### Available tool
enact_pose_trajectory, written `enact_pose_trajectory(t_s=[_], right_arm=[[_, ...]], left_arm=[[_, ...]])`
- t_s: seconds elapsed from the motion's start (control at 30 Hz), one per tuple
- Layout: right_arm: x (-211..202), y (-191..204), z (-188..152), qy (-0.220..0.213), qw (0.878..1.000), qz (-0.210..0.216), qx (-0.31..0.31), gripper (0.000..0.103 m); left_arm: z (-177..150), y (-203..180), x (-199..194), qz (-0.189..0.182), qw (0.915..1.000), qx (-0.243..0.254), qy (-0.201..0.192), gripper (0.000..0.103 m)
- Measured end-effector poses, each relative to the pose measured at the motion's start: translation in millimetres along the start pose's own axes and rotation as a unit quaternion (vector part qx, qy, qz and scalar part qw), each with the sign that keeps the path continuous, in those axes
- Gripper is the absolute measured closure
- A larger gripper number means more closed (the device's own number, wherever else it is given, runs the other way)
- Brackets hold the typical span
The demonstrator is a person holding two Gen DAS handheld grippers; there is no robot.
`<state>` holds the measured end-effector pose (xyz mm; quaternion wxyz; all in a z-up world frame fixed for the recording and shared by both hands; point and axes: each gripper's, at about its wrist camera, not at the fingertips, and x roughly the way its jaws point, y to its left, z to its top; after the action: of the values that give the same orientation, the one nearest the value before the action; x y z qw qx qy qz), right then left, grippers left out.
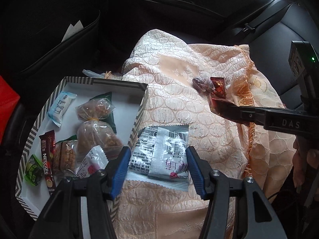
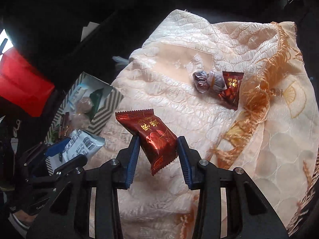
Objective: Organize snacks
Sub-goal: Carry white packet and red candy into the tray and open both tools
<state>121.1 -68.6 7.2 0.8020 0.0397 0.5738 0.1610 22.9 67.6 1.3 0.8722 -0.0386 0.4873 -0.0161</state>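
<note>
The left gripper clamps a white packet just beside the striped box's right wall. The right gripper clamps a red packet, raised above the cloth. Open cloth lies between box and fringe.

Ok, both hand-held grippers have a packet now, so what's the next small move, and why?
Probably carry the white packet in the left hand-held gripper sideways over the striped box and drop it: the box sits right beside it, nearer than the right hand-held gripper with its red packet.
</note>
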Motion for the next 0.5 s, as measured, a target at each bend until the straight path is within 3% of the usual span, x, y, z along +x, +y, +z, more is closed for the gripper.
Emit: enact_pose_trajectory(t_s=[0.5], right_arm=[[12,66,-21,0.009,0.998,0.052,-0.023,0.065]], left_arm=[[-22,57,-35,0.04,0.9976,-0.047,-0.03,0.043]])
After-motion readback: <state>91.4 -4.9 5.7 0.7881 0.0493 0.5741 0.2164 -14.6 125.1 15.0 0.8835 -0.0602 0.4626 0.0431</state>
